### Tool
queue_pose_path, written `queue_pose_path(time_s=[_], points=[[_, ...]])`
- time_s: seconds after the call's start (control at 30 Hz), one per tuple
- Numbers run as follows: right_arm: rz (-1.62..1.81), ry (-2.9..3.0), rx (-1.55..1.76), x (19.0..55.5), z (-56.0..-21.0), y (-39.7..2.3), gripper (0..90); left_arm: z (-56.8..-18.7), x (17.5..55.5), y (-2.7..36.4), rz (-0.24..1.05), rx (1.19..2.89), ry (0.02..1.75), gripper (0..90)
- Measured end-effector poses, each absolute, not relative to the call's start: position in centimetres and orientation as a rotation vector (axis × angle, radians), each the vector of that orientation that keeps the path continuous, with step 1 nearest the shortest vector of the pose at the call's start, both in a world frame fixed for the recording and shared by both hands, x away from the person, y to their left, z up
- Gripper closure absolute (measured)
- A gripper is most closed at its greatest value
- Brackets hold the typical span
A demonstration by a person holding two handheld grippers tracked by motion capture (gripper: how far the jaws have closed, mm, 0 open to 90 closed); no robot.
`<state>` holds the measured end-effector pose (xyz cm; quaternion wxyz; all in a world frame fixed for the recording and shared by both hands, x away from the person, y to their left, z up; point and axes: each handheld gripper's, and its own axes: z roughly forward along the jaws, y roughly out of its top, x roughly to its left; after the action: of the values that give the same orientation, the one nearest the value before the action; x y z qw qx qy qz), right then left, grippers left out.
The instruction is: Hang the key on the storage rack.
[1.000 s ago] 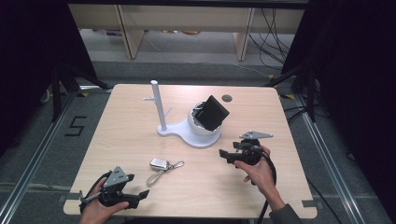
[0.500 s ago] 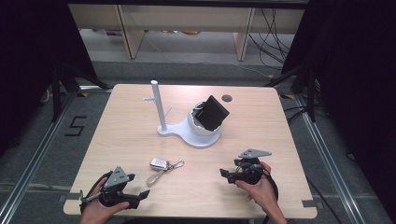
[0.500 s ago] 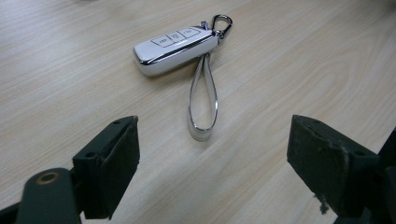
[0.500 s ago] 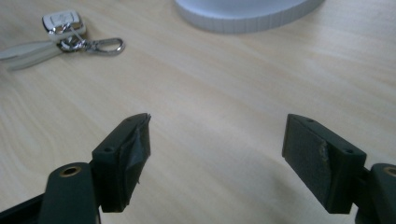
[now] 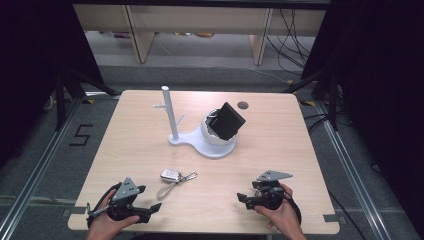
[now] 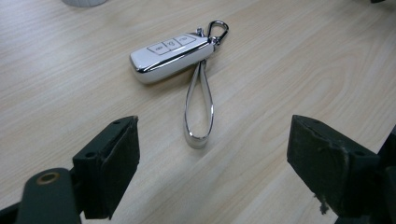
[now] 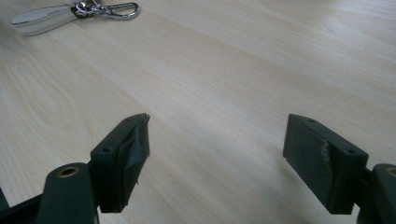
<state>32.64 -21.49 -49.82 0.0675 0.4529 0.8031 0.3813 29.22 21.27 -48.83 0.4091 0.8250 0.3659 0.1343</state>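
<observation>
A white key fob (image 5: 170, 175) lies flat on the wooden table (image 5: 285, 145) near the front, its grey strap loop (image 5: 164, 190) and silver clip (image 5: 189, 176) spread beside it. My left gripper (image 5: 148, 198) rests at the front left, open, pointing at the fob. In the left gripper view the key fob (image 6: 168, 56) and strap loop (image 6: 198, 109) lie just ahead of the left gripper (image 6: 212, 158), apart from its pads. My right gripper (image 5: 248, 191) sits low at the front right, open and holding nothing. The right gripper (image 7: 217, 149) sees the key fob (image 7: 42, 18) far off at top left.
A white stand (image 5: 200, 142) with an upright post (image 5: 169, 110) sits mid-table; its round cup carries a tilted black box (image 5: 229, 120). A dark round hole (image 5: 243, 105) marks the table's far side. Bare wood lies between the two grippers.
My right hand has drawn back from beside the stand toward the table's near edge and sunk lower. The left hand and the key fob have stayed put.
</observation>
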Motion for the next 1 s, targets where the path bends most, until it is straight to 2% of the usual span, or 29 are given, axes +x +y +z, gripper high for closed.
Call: queue_pose_path(time_s=[0.17, 0.27, 0.4, 0.53, 0.57, 1.0], points=[[1.136, 2.436, 1.333, 32.7, -49.8, -21.6, 24.1, -47.8, 29.8, 20.6, 0.339, 2.055, 0.899, 16.9], [1.160, 2.447, 1.313, 32.7, -49.9, -21.6, 24.2, -47.1, 30.7, 19.8, 0.352, 2.063, 0.876, 20.3], [1.144, 2.431, 1.331, 32.6, -49.7, -21.5, 24.6, -46.0, 32.7, 18.3, 0.338, 2.130, 0.822, 25.8], [1.150, 2.437, 1.319, 32.7, -49.7, -21.5, 25.0, -45.1, 34.9, 15.6, 0.330, 2.282, 0.734, 28.6], [1.150, 2.437, 1.319, 32.7, -49.7, -21.5, 25.0, -45.1, 34.9, 15.6, 0.330, 2.282, 0.734, 31.9], [1.171, 2.435, 1.294, 32.7, -49.9, -21.3, 25.6, -44.9, 39.8, 11.1, 0.236, 2.568, 0.640, 43.0]])
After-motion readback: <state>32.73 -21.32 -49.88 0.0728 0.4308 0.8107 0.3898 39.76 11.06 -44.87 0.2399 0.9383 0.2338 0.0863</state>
